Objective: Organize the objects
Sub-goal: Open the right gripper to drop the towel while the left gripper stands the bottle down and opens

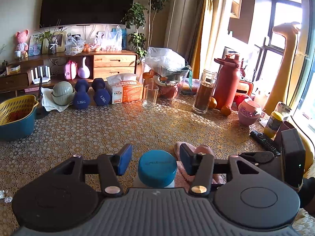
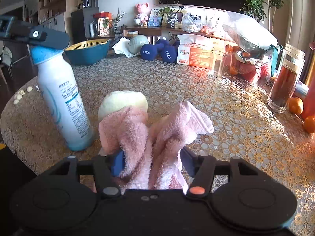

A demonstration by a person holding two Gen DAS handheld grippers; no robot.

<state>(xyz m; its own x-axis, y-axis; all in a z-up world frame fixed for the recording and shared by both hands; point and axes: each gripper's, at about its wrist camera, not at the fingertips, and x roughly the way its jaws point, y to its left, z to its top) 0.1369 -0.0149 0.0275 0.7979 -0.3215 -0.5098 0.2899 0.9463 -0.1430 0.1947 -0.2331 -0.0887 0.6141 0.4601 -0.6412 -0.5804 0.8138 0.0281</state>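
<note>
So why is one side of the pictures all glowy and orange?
Left wrist view: sun through the window washes the right edge nearly white and lays warm patches on the tablecloth. Right wrist view: the same glare hits the empty glass, and the fisheye lens bends the table edge round.

Strong daylight comes through the window (image 1: 283, 39) at the right of the left wrist view, blowing out the panes and spreading warm orange glare across the right side of the table (image 1: 98, 129). The table's left edge is dimmer. Both views bow at their edges, with dark corners. The right wrist view is slightly soft.
</note>
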